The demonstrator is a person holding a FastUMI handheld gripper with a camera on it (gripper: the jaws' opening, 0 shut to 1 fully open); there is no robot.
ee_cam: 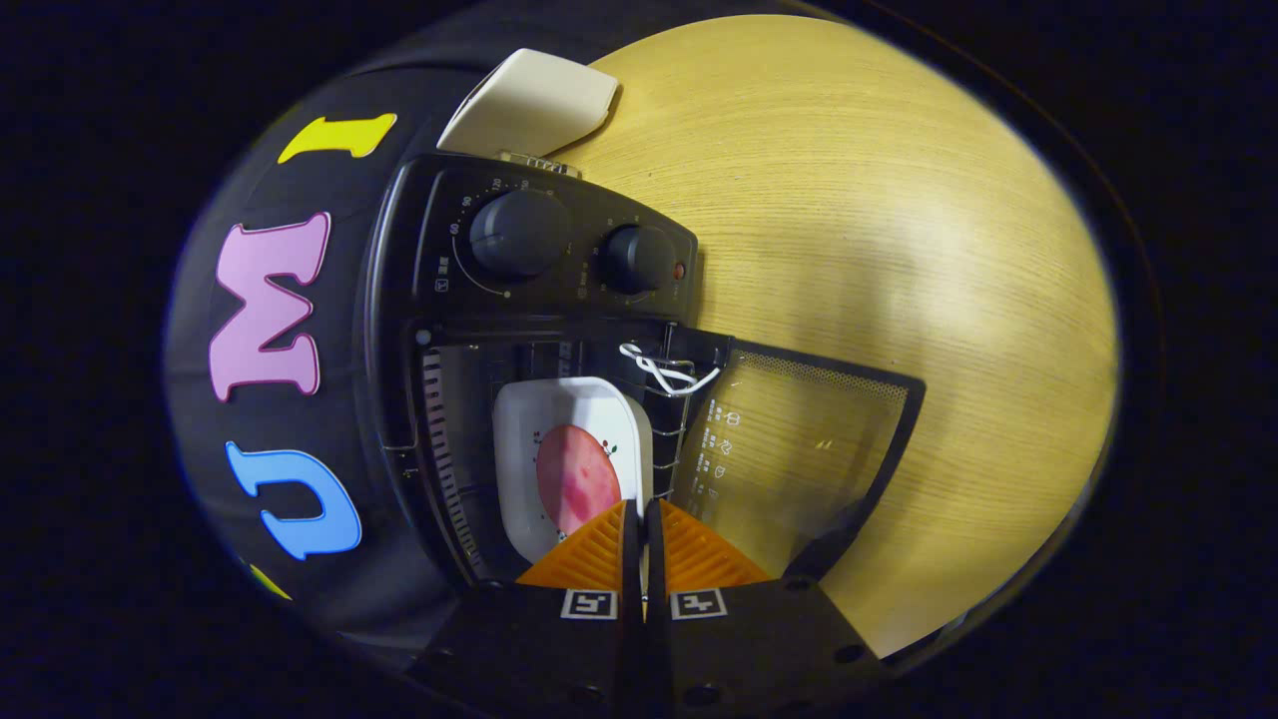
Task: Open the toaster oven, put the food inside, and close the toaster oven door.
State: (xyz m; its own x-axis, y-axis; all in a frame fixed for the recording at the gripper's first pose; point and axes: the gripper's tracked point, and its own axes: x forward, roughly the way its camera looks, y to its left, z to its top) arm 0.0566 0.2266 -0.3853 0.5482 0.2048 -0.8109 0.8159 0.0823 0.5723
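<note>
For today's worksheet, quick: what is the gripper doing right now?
Gripper: closed on the rim of the white dish inside the open toaster oven.

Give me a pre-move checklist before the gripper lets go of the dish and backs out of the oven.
1. Toaster oven door open: ok, the glass door is swung fully out over the wooden table.
2. White dish inside the cavity: ok, it sits within the opening beside the wire rack.
3. Food on the dish: ok, a pink slice lies on it.
4. Gripper hold: ok, the fingers are closed together on the dish's near rim.
5. Dish resting flat on a support: cannot tell, its underside is hidden.
6. Door closed: not ok, not yet done.
</note>
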